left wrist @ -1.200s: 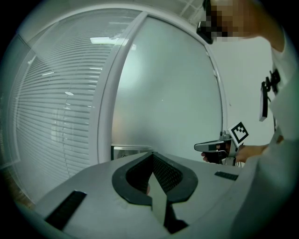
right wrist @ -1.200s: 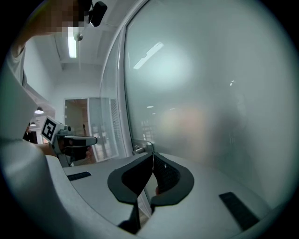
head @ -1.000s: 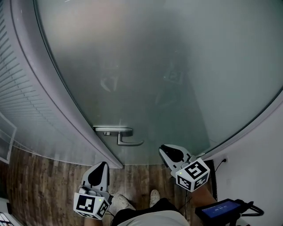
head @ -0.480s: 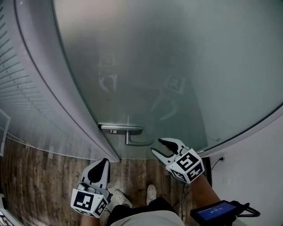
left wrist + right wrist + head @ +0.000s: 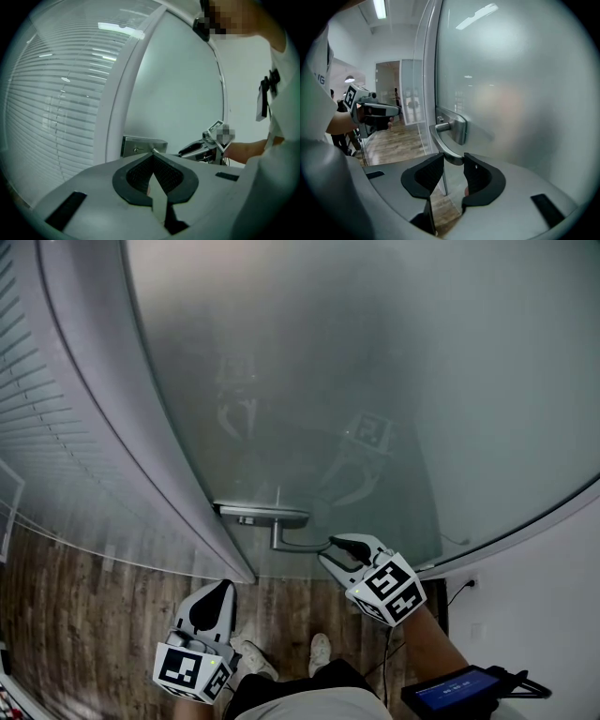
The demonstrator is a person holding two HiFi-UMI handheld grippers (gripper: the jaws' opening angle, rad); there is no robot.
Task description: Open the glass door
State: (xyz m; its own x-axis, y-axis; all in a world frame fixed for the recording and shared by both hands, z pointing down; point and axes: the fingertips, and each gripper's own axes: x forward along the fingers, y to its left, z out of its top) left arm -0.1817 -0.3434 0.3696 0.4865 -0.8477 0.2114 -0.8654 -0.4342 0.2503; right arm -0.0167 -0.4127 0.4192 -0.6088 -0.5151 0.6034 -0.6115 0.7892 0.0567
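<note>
Push the open, just-narrowing right tongs [image 5: 325, 550], door handle [image 5: 284, 541] tip barely between them, deeper toward 10 o'clock before clamping; left tongs [image 5: 222, 586] closed.

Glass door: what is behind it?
The glass door is frosted: only dim reflections of the left claw and right claw show on it. Whatever lies behind is hidden.
</note>
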